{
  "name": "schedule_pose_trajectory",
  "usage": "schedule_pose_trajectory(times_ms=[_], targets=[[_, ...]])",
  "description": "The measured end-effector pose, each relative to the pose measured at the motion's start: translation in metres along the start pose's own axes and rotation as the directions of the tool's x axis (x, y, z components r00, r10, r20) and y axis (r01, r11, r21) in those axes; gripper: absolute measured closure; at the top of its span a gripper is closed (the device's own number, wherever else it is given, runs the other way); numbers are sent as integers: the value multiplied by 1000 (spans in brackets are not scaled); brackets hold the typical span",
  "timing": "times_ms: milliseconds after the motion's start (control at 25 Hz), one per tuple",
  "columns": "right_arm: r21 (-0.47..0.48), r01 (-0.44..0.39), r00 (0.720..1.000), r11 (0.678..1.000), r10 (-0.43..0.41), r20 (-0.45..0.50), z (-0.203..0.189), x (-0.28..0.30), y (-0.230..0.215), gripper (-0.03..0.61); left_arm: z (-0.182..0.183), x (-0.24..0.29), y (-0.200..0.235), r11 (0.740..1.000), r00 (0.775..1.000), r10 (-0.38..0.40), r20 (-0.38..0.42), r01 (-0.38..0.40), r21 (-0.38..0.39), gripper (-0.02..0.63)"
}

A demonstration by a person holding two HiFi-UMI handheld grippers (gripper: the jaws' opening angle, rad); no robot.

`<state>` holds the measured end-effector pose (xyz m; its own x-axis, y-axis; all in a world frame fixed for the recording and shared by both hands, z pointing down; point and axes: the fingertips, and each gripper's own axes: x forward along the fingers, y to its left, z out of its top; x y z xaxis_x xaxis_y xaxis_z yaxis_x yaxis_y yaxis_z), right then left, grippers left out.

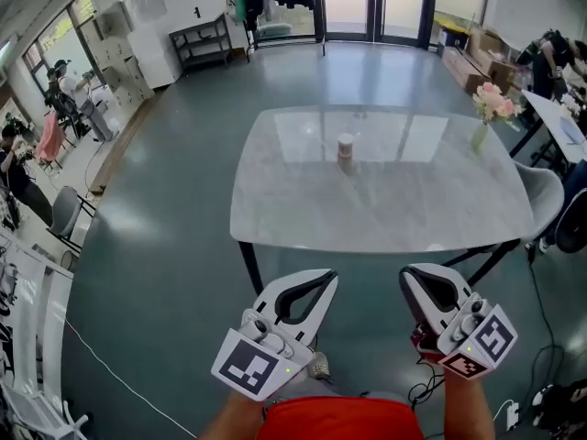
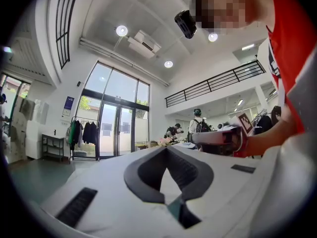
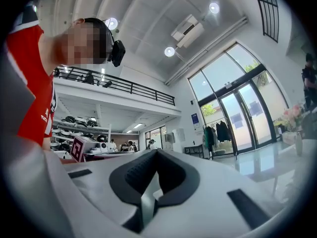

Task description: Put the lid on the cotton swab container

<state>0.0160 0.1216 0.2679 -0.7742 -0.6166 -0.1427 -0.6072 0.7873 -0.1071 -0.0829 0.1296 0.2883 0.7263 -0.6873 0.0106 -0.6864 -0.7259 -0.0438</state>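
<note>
In the head view the left gripper (image 1: 323, 279) is held low over the grey floor, short of the near edge of the pale marble table (image 1: 413, 200). Its own view shows what the head view cannot: the dark pads clenched tip to tip with nothing between them, and beyond them a clothes rack (image 2: 84, 133) beside glass doors (image 2: 116, 130).

The cotton swab container (image 1: 346, 150) appears only in the head view. It stands upright near the table's middle, well apart from both grippers and too small to tell its lid.

The right gripper (image 1: 410, 280) is level with the left one. Its own view shows its jaws likewise pressed together and empty. A vase of flowers (image 1: 492, 108) stands at the table's far right corner.
</note>
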Motion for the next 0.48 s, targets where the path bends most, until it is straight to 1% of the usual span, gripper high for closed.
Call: schedule_pose_trajectory(times_ms=[200, 360, 480], targets=[[-20, 31, 999, 999, -31, -6, -1, 30, -26, 571, -3, 23, 39, 1000, 1000, -16, 1, 16, -14, 600], [-44, 34, 999, 998, -35, -23, 7, 49, -37, 572, 5, 37, 61, 999, 1000, -22, 19, 23, -31, 601], [-46, 25, 999, 999, -26, -27, 10, 57, -55, 571, 8, 53, 74, 999, 1000, -13, 25, 14, -36, 601]])
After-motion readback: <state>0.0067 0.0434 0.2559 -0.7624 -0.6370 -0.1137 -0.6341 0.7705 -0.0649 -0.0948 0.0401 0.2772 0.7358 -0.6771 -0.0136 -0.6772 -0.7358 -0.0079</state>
